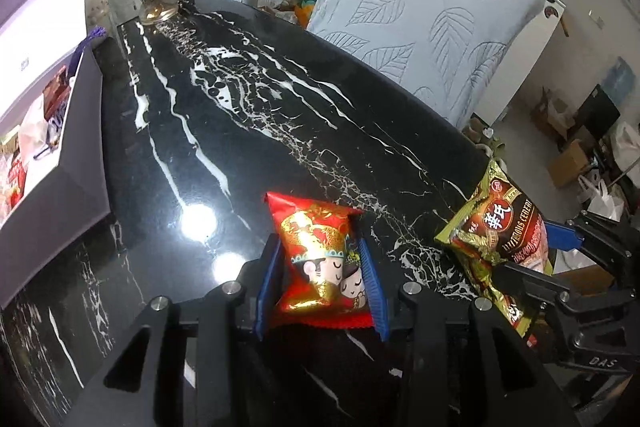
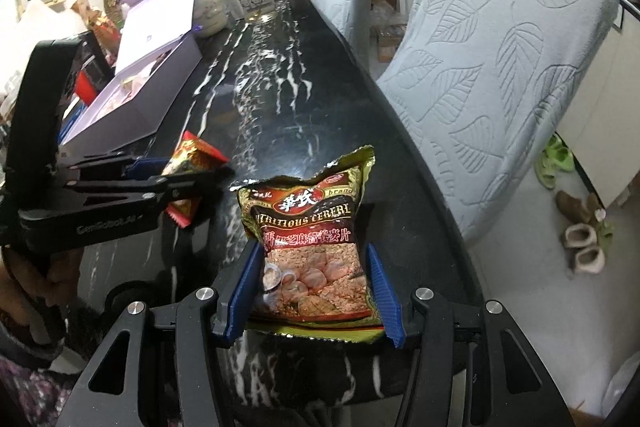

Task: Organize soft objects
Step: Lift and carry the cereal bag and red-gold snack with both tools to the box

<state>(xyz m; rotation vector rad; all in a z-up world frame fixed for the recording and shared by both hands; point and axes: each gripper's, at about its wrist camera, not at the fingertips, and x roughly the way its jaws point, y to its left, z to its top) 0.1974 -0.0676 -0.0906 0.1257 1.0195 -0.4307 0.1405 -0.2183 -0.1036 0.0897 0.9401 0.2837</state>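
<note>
- My left gripper point(image 1: 320, 279) is showing black, angular linkage arms with triangular cut-outs, and round silver screws are sitting on the arms just behind the blue pads.
- My fingers point(image 1: 370, 279) are wearing ribbed blue pads.
- My right gripper point(image 2: 312, 287) is looking the same: black frame, silver screws behind the blue pads, ribbed blue fingers point(image 2: 382, 291).
- White lettering is running along my left gripper's black side arm, behind the blue pads.
- A dark sleeve with a small floral print is showing below that arm.
</note>
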